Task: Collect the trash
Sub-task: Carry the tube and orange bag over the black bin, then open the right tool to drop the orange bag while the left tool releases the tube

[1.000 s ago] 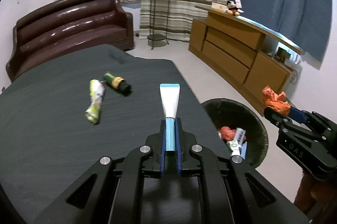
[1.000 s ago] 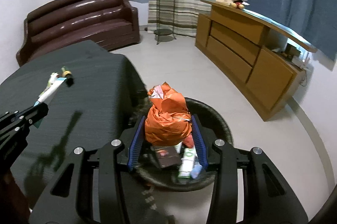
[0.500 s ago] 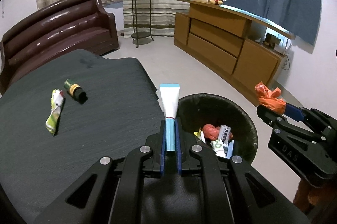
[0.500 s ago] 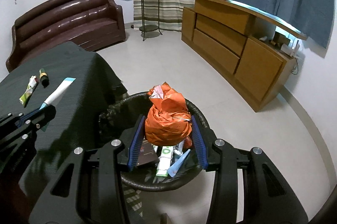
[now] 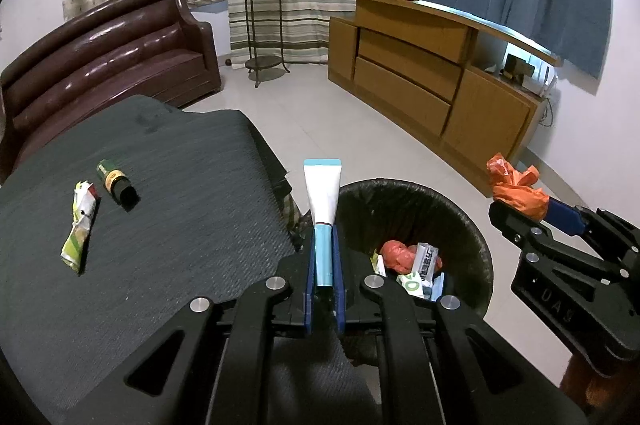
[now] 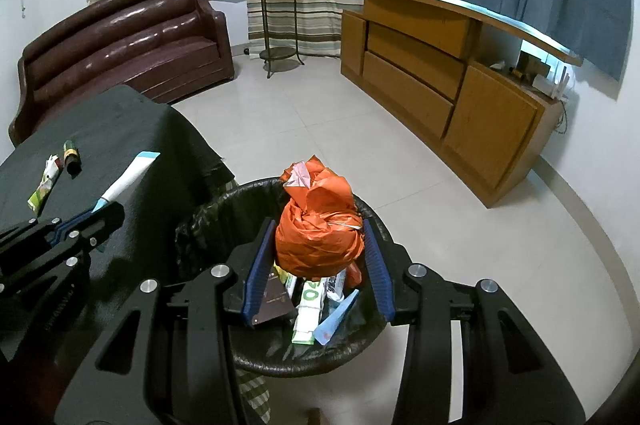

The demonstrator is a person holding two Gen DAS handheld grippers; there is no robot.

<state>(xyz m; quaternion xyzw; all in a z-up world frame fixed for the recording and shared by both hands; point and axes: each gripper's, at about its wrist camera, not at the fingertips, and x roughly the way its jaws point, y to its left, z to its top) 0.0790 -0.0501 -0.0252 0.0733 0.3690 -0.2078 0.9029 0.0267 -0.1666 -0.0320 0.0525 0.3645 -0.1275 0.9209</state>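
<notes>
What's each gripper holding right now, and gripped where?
Left gripper pinches the white-and-blue tube by its blue lower end. Right gripper clamps the orange plastic bag across its bundled middle, above the trash bin.

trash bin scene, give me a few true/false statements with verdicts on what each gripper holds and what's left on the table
1. The left gripper is shut on a white tube. True.
2. The right gripper is open and empty. False: it clamps an orange bag.
3. The orange bag hangs above the trash bin. True.
4. The trash bin is empty. False: wrappers and packets lie inside.
5. A crumpled wrapper and a small bottle lie on the table. True.
</notes>
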